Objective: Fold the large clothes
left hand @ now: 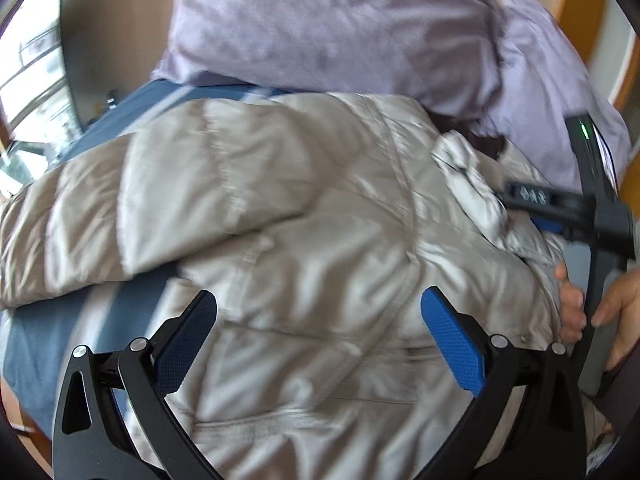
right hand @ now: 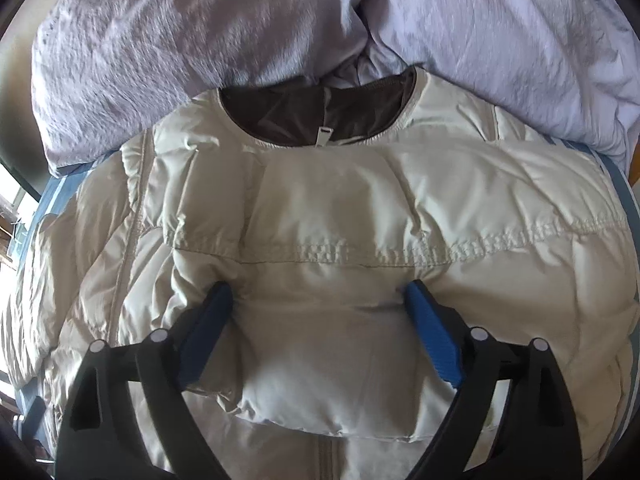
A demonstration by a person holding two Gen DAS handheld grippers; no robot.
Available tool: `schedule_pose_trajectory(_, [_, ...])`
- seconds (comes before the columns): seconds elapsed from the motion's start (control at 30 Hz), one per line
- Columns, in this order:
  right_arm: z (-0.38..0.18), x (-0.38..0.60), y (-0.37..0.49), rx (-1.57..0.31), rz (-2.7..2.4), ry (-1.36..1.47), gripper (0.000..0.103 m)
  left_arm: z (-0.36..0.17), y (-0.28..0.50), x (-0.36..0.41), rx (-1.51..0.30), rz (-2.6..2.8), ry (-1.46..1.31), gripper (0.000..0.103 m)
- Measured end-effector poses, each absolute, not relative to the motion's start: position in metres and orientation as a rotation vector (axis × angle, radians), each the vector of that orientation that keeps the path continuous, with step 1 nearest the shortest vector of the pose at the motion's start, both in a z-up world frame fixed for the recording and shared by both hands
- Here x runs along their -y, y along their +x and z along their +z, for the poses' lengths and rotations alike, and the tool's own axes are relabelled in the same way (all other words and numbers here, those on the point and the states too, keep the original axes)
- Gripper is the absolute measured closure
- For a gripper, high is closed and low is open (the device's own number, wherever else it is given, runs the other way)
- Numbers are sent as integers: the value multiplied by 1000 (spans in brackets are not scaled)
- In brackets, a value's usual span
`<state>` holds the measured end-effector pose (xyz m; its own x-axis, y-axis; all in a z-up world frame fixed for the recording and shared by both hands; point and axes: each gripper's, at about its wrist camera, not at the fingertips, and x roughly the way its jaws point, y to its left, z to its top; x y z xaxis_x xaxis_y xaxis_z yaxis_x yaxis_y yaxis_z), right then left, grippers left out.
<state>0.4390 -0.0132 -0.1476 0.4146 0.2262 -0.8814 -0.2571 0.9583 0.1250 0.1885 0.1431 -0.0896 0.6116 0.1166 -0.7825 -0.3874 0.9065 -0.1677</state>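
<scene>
A beige puffer jacket [right hand: 360, 208] lies front up on the bed, its brown-lined collar [right hand: 316, 116] towards the pillows. One sleeve [right hand: 328, 340] is folded across the chest. My right gripper [right hand: 318, 296] stands open astride that sleeve, its fingertips sunk into the padding on either side. In the left wrist view the jacket [left hand: 280, 200] fills the middle and is blurred. My left gripper [left hand: 318, 308] hangs open just above it with nothing between its fingers. The right gripper's black frame [left hand: 600, 216] shows at the right edge, held by a hand [left hand: 572, 308].
Two lilac pillows [right hand: 160, 40] and crumpled lilac bedding [right hand: 500, 48] lie just beyond the collar. A blue striped sheet [left hand: 36, 344] shows under the jacket on the left. A window [left hand: 32, 72] is at the far left and a wooden wall [left hand: 576, 8] at the upper right.
</scene>
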Motion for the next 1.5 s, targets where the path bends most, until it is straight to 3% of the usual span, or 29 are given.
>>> schedule_pose_trajectory(0.3, [-161,6,434,-1030,272,-80,7,-84,155,-210,-842,489,-436,1])
schedule_pose_trajectory(0.73, [-160,8,427,-976,272,-76,6,-88,89,-336,-851,778,-588,1])
schedule_pose_trajectory(1.07, [-160,9,427,-974,273,-74,6,-101,65,-405,-857,912,-652,18])
schedule_pose_trajectory(1.5, [-160,9,426,-972,275,-73,6,-115,65,-407,-850,877,-736,35])
